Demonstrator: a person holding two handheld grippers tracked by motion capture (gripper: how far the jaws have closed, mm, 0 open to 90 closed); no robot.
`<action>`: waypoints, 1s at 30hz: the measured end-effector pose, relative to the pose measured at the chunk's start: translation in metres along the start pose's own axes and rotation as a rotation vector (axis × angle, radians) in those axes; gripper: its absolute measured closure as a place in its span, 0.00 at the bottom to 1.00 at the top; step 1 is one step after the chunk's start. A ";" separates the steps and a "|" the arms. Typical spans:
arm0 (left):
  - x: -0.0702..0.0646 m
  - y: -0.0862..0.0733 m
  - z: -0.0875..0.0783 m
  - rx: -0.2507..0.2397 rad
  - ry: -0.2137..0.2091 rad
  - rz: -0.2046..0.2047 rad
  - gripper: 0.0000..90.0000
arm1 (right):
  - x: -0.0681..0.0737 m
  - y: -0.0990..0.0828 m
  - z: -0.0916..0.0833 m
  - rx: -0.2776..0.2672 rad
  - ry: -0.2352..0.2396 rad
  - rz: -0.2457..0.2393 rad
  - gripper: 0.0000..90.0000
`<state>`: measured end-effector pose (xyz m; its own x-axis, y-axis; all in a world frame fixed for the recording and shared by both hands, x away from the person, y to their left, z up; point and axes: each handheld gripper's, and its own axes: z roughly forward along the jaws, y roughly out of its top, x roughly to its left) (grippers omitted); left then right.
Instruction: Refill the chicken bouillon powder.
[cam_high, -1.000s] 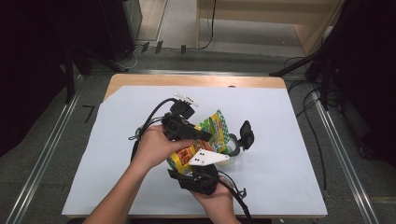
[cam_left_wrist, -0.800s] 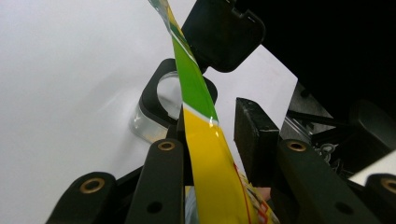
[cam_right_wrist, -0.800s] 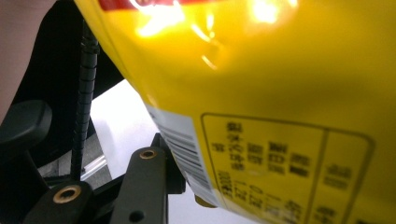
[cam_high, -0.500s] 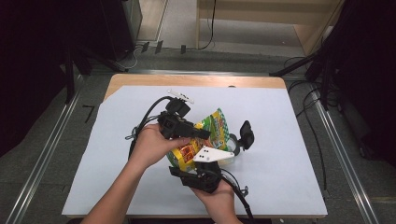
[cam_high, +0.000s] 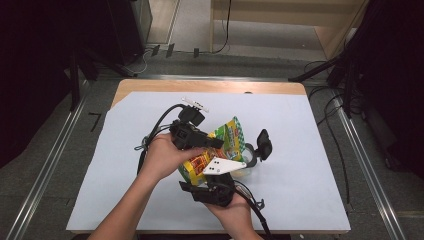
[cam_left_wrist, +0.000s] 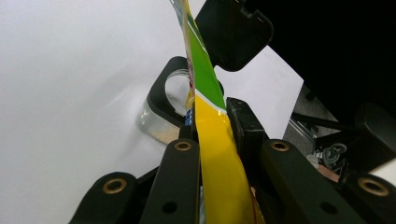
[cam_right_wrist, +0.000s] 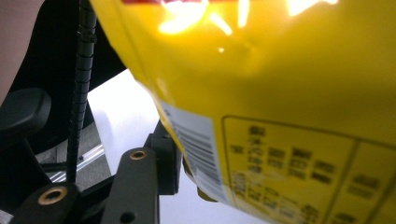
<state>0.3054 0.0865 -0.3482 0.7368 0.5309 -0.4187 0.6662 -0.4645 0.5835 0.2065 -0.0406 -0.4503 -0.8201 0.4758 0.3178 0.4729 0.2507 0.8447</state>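
Yellow and green foil catches the eye first: a snack bag (cam_high: 220, 150) is held up over the middle of the white sheet (cam_high: 310, 150) that covers the wooden table (cam_high: 150, 86).

On the left, the person's left hand (cam_high: 162, 157) holds the left gripper (cam_high: 217, 144), which reaches in from the left to the bag's upper part. In the left gripper view its black jaws have just been closing, and they now stand narrow with the pads pressed on either side of the bag's flattened edge (cam_left_wrist: 212, 135).

In the centre, under the bag, a clear glass jar (cam_high: 245, 162) rests on the sheet; its rim (cam_left_wrist: 180, 88) peeks out beside the foil in the left gripper view. The right hand (cam_high: 232, 212) comes up from the near edge with the right gripper (cam_high: 212, 181) set against the bag's lower end. Its jaws have just been opening; in the right gripper view one jaw sits against the bag's barcode edge (cam_right_wrist: 196, 144), but whether the pads squeeze it I cannot tell.

To the right, the jar's black hinged lid (cam_high: 263, 144) stands open, tipped back from the bag.
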 end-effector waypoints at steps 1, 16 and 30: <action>0.000 0.000 0.000 -0.001 -0.001 -0.001 0.92 | 0.000 0.000 0.000 0.003 -0.007 -0.004 0.69; 0.009 0.001 0.001 -0.024 -0.075 -0.083 0.82 | -0.004 0.003 -0.005 -0.010 0.009 0.061 0.73; 0.008 0.001 0.005 -0.050 -0.104 -0.096 0.76 | -0.007 0.004 -0.007 -0.015 0.037 0.084 0.73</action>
<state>0.3127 0.0872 -0.3545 0.6799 0.4933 -0.5427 0.7294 -0.3783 0.5699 0.2122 -0.0486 -0.4463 -0.7888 0.4636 0.4035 0.5361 0.1981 0.8206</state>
